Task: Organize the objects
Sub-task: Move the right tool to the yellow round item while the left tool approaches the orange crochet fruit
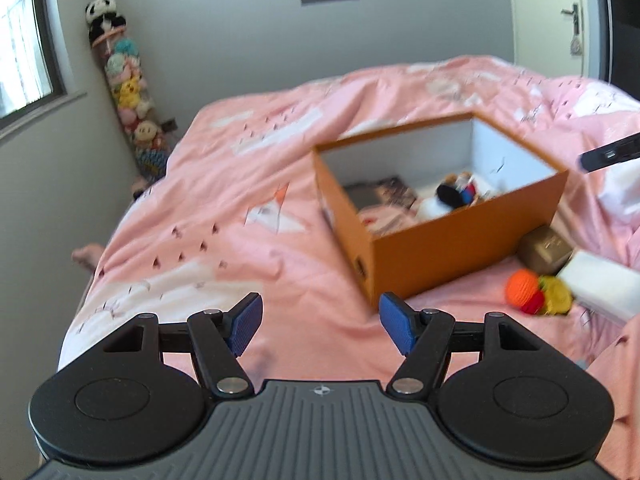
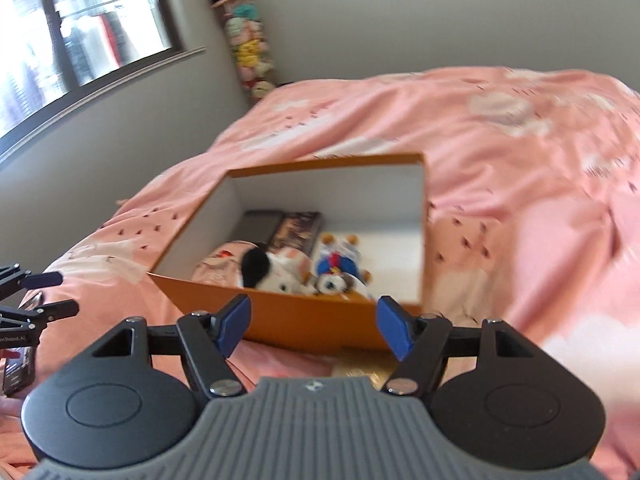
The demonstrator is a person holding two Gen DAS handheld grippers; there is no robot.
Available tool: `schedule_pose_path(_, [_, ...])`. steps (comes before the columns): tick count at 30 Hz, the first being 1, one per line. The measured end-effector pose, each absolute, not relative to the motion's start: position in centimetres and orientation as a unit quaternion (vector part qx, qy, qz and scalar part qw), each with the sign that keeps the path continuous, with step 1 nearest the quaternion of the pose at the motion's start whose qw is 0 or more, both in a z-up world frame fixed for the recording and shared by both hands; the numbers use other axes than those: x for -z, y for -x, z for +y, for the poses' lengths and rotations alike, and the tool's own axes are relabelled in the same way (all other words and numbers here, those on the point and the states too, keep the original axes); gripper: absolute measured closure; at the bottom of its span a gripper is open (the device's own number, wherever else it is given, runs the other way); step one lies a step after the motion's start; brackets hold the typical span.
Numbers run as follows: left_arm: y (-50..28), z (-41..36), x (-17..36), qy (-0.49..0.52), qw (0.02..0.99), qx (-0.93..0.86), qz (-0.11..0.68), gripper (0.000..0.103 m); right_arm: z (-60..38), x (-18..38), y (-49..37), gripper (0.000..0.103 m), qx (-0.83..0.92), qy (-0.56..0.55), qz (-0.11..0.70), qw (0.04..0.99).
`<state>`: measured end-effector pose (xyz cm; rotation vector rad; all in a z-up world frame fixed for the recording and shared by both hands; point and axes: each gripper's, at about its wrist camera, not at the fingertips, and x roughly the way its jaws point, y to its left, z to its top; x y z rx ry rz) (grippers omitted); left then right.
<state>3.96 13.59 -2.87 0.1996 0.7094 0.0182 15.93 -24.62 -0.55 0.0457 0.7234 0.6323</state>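
Note:
An open orange box stands on the pink bed. Inside lie a black-and-white plush, a plush doll in blue, a dark book and a pink item. Right of the box, on the quilt, lie a golden-brown small box, a white box and an orange, red and yellow knitted toy. My left gripper is open and empty over the quilt, short of the box's near corner. My right gripper is open and empty just before the box's near wall.
The pink quilt covers the whole bed; its left edge drops off by the grey wall. A clear tube of plush toys leans in the corner under a window. A door is at the far right.

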Motion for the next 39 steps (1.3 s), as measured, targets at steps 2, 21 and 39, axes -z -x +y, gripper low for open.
schedule_pose_path(2, [-4.0, 14.2, 3.0, -0.102, 0.932, -0.026, 0.346, 0.025, -25.5, 1.0, -15.8, 0.032, -0.293, -0.027, 0.355, 0.887])
schedule_pose_path(21, [-6.1, 7.9, 2.4, -0.081, 0.932, 0.098, 0.341, 0.022, -20.6, 7.8, -16.5, 0.043, -0.353, 0.160, 0.471, 0.793])
schedule_pose_path(39, [-8.5, 4.0, 5.4, -0.067, 0.905, 0.166, 0.387, 0.022, -16.6, 12.2, -17.7, 0.043, -0.430, 0.288, 0.497, 0.697])
